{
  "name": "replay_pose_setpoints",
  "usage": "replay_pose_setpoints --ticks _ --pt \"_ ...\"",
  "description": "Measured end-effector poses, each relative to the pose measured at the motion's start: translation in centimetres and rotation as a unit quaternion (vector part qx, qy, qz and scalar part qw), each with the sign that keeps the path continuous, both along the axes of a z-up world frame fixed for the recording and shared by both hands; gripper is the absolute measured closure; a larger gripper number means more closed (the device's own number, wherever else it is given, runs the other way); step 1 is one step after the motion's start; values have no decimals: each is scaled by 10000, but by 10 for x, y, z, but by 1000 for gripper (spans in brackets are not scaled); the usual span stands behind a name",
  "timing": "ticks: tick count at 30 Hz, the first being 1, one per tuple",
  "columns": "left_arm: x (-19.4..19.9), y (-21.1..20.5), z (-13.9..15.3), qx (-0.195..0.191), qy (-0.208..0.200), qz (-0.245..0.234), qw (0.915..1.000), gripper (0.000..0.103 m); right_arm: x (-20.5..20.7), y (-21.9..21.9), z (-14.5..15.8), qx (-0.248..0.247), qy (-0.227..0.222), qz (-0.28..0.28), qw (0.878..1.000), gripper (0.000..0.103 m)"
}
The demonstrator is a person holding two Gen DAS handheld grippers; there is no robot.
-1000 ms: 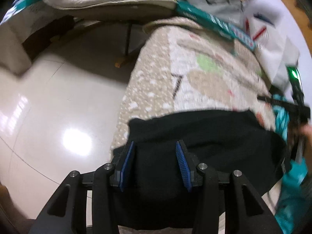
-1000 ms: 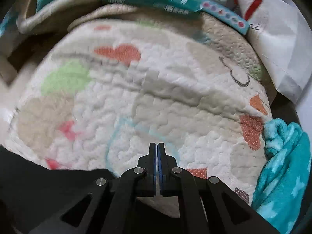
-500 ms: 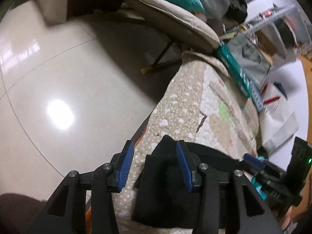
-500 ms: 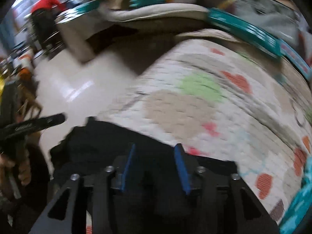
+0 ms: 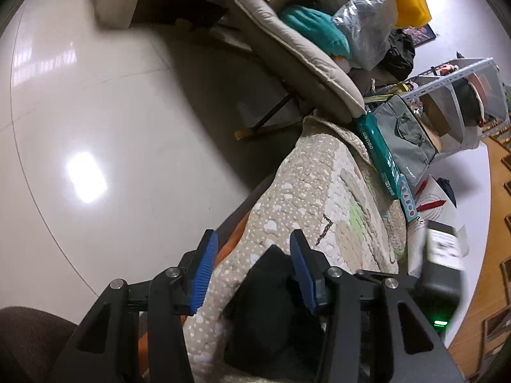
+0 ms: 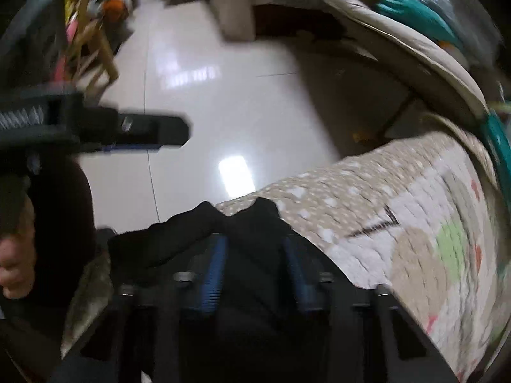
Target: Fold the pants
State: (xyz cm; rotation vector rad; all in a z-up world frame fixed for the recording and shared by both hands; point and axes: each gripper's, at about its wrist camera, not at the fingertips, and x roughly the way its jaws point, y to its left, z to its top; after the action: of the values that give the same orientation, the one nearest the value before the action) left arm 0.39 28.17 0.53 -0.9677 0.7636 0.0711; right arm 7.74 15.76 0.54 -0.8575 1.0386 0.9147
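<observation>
Both jaws stood parted: left gripper [image 5: 252, 271] and right gripper [image 6: 255, 263] straddled black pants [image 5: 271, 312] on the quilt [image 5: 319, 198].

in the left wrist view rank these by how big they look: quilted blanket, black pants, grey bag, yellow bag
1. quilted blanket, largest
2. black pants, though they lie right at the camera, which inflates them
3. grey bag
4. yellow bag, smallest, but it sits farthest back, so its true size is unsure

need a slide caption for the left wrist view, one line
Open left gripper hovers over folded black pants lying on a patterned quilt, glossy tiled floor beyond.
</observation>
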Motion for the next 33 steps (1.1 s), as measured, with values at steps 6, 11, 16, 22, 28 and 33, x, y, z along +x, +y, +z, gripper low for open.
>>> replay_pose_setpoints --ticks 6,11,16,22,28,33 --pt "-2 4 -3 -97 -23 21 9999 58 30 10 -6 -144 -362 -424 9983 102" --pt "-4 4 -3 -122 -66 39 9999 57 48 5 13 247 202 -719 9969 77" --pt "-7 8 -5 -251 -84 143 9995 56 38 18 10 233 286 -314 9988 33" --pt "-7 8 -6 -293 -88 161 9994 56 25 40 -24 -394 130 173 9990 48" --pt "-9 6 -5 -439 -189 126 9988 55 33 26 7 217 278 -247 9991 88" --pt "-12 -1 3 -623 -530 -133 9966 45 43 8 37 787 409 -672 9938 88"
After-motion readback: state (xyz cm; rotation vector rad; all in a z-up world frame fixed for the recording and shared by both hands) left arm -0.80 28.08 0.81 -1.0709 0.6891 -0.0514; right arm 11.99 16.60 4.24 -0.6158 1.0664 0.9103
